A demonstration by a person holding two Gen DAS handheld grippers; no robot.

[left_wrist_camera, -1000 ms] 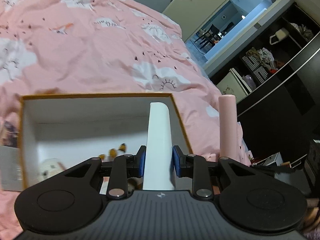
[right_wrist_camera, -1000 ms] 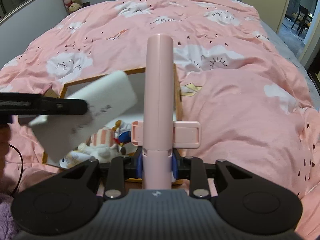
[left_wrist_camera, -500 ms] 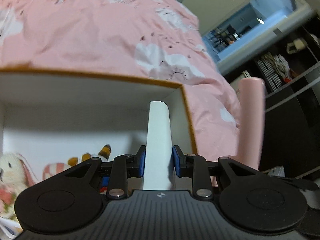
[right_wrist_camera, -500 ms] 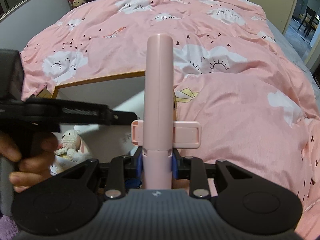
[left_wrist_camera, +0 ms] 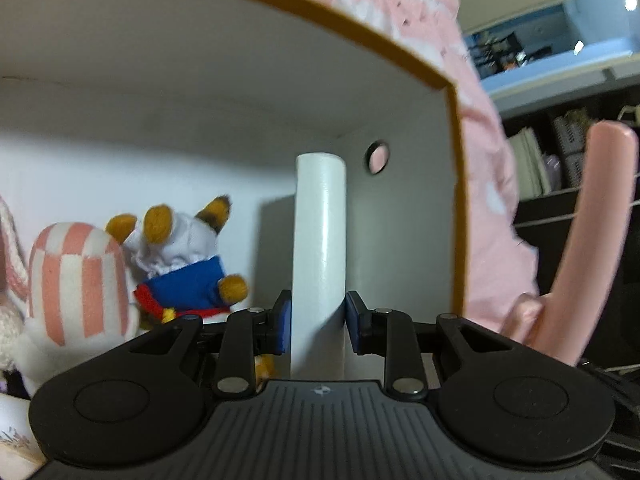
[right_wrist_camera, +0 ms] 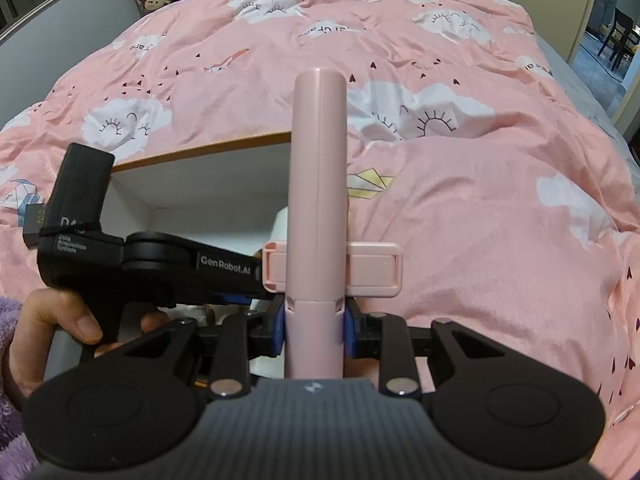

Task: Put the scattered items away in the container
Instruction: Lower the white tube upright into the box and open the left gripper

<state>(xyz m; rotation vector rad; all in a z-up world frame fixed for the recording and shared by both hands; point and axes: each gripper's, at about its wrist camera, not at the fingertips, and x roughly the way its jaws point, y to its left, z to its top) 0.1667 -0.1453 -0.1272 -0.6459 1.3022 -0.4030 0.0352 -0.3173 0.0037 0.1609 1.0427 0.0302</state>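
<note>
Left wrist view: white bar [left_wrist_camera: 320,248] inside the box [left_wrist_camera: 454,200].
Left tongs [left_wrist_camera: 319,322] squeeze it; right tongs [right_wrist_camera: 315,326] squeeze a pink stick [right_wrist_camera: 318,208].

A: How does the left gripper [left_wrist_camera: 319,316] stand?
B: Its blue pads [left_wrist_camera: 283,320] press both sides of a white flat slab [left_wrist_camera: 320,248], pointed forward and down.
A: And the right gripper [right_wrist_camera: 314,322]?
B: Clamped on a pink cylindrical stick [right_wrist_camera: 318,208], held upright. A bare hand [right_wrist_camera: 52,328] grips the left tool's handle.
</note>
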